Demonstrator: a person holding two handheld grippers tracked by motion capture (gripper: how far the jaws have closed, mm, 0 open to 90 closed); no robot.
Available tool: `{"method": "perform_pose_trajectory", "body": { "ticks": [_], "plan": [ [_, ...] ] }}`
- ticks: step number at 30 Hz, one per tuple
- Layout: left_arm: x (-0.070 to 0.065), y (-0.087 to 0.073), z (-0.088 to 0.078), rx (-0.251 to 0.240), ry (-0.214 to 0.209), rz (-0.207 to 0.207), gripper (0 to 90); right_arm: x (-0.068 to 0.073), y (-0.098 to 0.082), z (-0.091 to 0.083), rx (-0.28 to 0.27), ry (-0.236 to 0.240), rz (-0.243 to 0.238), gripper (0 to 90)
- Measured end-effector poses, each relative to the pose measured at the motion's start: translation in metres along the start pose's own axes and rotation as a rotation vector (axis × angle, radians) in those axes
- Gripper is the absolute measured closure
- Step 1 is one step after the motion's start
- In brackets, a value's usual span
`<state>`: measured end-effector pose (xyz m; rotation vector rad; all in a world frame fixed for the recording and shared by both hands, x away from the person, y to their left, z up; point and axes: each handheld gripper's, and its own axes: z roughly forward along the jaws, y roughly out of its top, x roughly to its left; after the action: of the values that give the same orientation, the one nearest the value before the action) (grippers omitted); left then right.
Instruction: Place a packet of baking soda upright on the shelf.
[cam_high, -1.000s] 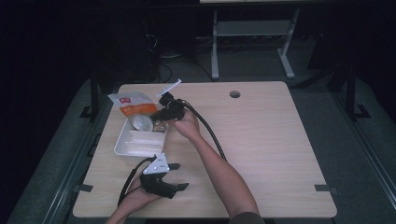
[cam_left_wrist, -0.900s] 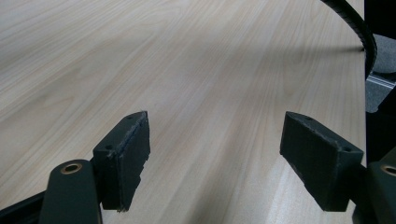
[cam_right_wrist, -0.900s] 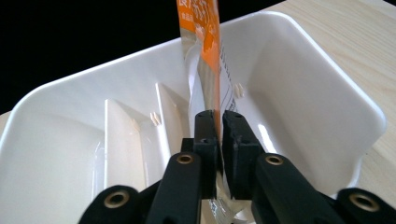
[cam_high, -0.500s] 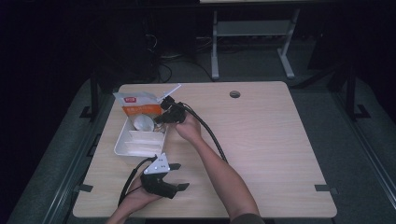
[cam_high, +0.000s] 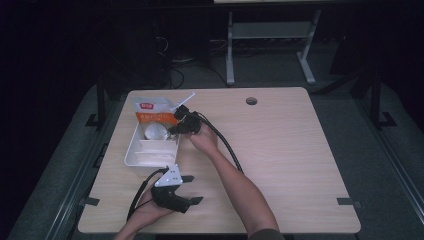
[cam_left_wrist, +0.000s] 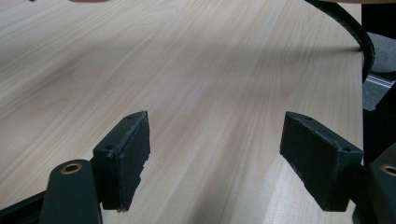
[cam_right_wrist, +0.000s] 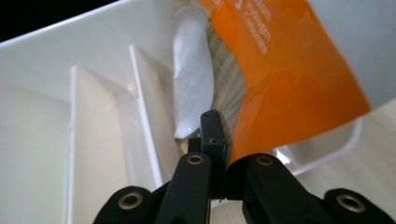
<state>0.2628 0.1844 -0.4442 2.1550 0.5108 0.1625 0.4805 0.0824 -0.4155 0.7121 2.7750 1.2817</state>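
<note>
An orange and white pouch (cam_high: 154, 112) (cam_right_wrist: 289, 70) leans over the far end of a white divided tray (cam_high: 134, 159) (cam_right_wrist: 42, 98). A white rounded lump (cam_high: 152, 132) (cam_right_wrist: 191, 84) lies in the tray under it. My right gripper (cam_high: 172, 131) (cam_right_wrist: 214, 128) reaches into that end of the tray. Its jaws are pressed together with the pouch's lower edge running in between them. My left gripper (cam_high: 194, 189) (cam_left_wrist: 215, 158) rests near the table's front edge. It stands open over bare wood with nothing between its pads.
The wooden table (cam_high: 280, 150) has a cable hole (cam_high: 251, 101) at the back. The right gripper's black cable (cam_high: 227, 145) (cam_left_wrist: 355, 32) trails along the forearm. Dark floor and a metal frame lie beyond the far edge.
The right gripper has shifted a little at the tray's far end, against the pouch. The left gripper has stayed where it was.
</note>
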Motion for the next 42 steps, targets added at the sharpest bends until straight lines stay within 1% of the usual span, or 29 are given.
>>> {"method": "perform_pose_trajectory", "body": {
  "ticks": [2,3,4,7,8,10,11,12,14,18,20,24,28,34,38,42],
  "plan": [
    [0.000,0.000,0.000,0.000,-0.001,0.000,23.9,-0.002,0.002,-0.001,0.004,-0.032,-0.012,89.6],
    [0.001,0.000,0.000,0.001,-0.001,0.001,23.9,-0.003,0.002,-0.001,0.003,-0.032,-0.006,89.6],
    [0.001,0.000,0.000,0.001,0.000,0.001,23.9,-0.004,0.002,-0.001,0.002,-0.028,0.002,89.4],
    [0.002,0.000,0.000,0.002,0.000,-0.001,23.9,-0.005,0.002,-0.002,-0.002,-0.019,0.003,87.6],
    [0.002,0.000,0.000,0.001,0.001,-0.002,23.9,-0.006,0.001,-0.003,-0.007,-0.012,0.005,85.4],
    [0.002,0.000,-0.001,-0.001,0.002,-0.003,23.9,-0.007,0.001,-0.006,-0.023,0.000,0.015,77.6],
    [0.002,0.000,-0.001,-0.002,0.004,-0.004,23.9,-0.007,0.002,-0.008,-0.028,0.007,0.020,76.9],
    [0.002,0.000,-0.001,-0.002,0.004,-0.005,23.9,-0.007,0.002,-0.011,-0.042,0.020,0.025,75.1],
    [0.002,0.000,-0.001,-0.002,0.003,-0.004,23.8,-0.008,0.003,-0.017,-0.054,0.021,0.016,73.6],
    [0.002,0.000,0.000,-0.001,0.010,0.003,23.7,-0.009,0.002,-0.030,-0.053,0.038,0.014,67.7],
    [0.002,0.000,0.000,0.000,0.015,0.004,23.7,-0.010,-0.002,-0.037,-0.052,0.037,0.018,65.0],
    [0.004,0.000,0.000,-0.001,0.023,0.000,23.6,-0.017,-0.011,-0.053,-0.065,0.066,0.051,59.1],
    [0.004,0.000,0.002,0.005,0.021,0.001,23.7,-0.022,-0.018,-0.067,-0.088,0.082,0.066,56.2],
    [0.004,0.000,0.003,0.007,0.024,-0.002,23.7,-0.028,-0.029,-0.089,-0.104,0.087,0.082,51.9],
    [0.006,0.001,0.004,0.006,0.020,-0.010,23.7,-0.032,-0.038,-0.104,-0.119,0.088,0.097,51.4],
    [0.007,0.000,0.003,0.004,0.023,-0.013,23.7,-0.033,-0.044,-0.117,-0.126,0.078,0.096,50.3]
  ]
}}
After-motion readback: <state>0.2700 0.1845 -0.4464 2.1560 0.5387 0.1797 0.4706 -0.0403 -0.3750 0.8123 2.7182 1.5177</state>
